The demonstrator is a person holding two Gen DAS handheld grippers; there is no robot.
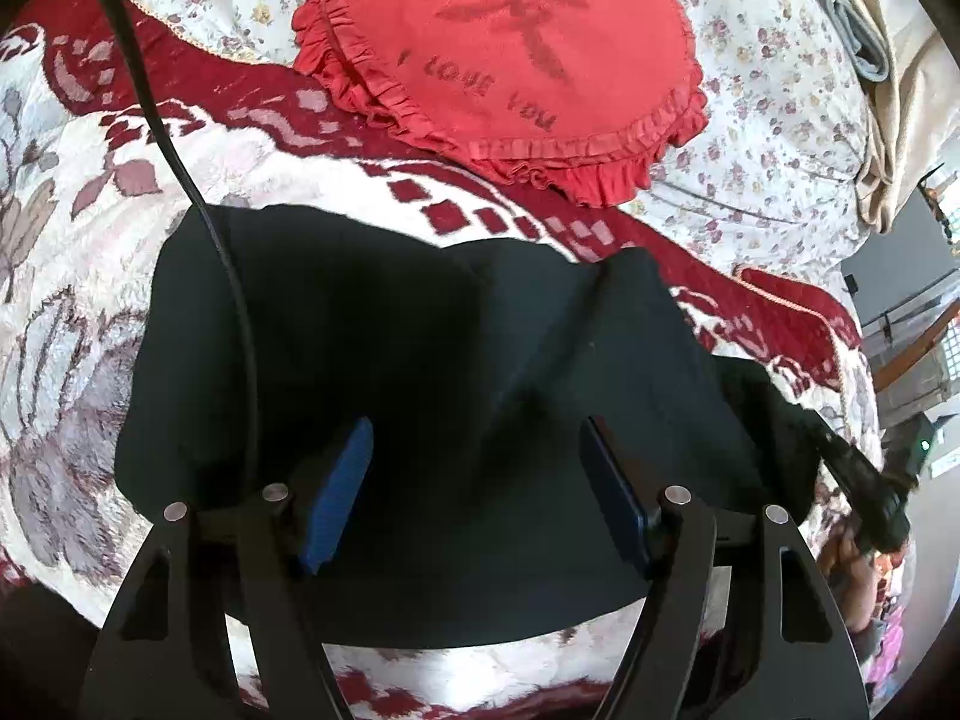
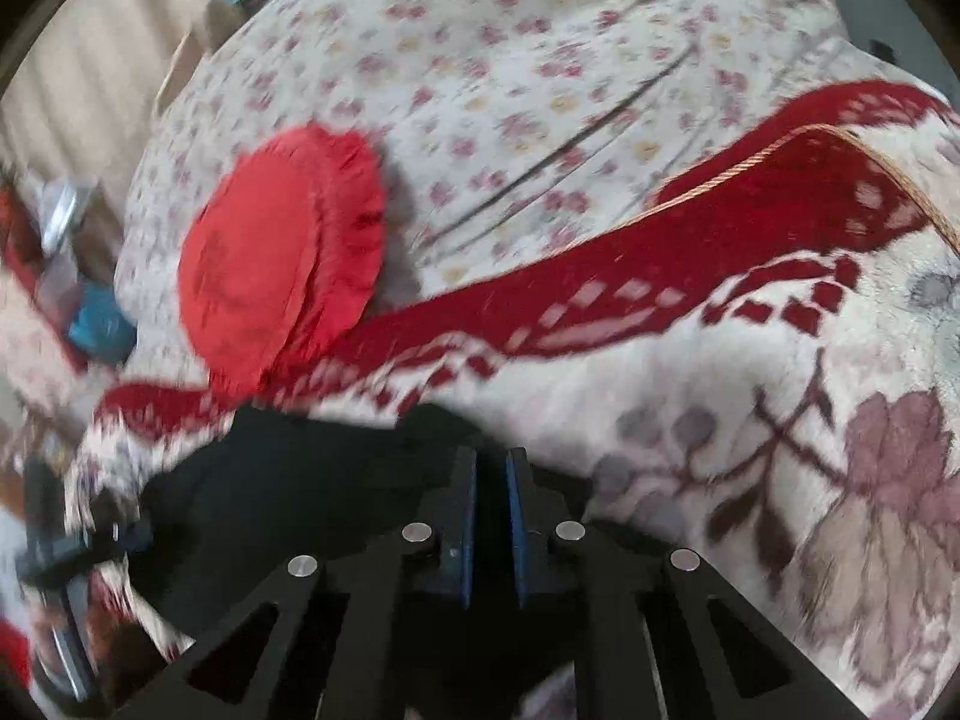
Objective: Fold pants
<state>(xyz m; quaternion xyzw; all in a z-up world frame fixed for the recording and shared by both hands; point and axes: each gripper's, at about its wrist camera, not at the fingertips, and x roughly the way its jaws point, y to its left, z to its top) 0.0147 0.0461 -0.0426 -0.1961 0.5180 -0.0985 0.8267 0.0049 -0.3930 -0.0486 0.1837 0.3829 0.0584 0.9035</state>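
The black pants (image 1: 432, 348) lie bunched in a broad, roughly folded heap on the bed, spread over a cream and red flowered blanket (image 1: 78, 324), just below a red frilled cushion (image 1: 510, 54). The left tongs (image 1: 480, 456) hover over the near part of the cloth with their blue pads wide apart and nothing pinched between them; held this way, they seem ready to pin or take up the near edge while the other hand works. The right tongs (image 2: 492, 480) have their pads drawn almost together at the edge of the pants (image 2: 312, 480). Dark cloth fills the narrow gap, so they appear to be gripping a fold of the fabric, probably to lift that side and carry it across. The right view is smeared with motion, so how much cloth is caught cannot be told. A raised ridge in the pants, seen in the left view, fits a pull from that side. A black cable (image 1: 198, 204) trails across the left view. The cushion bears the words "I LOVE YOU" beneath a darker woven figure; no other writing or label can be read.
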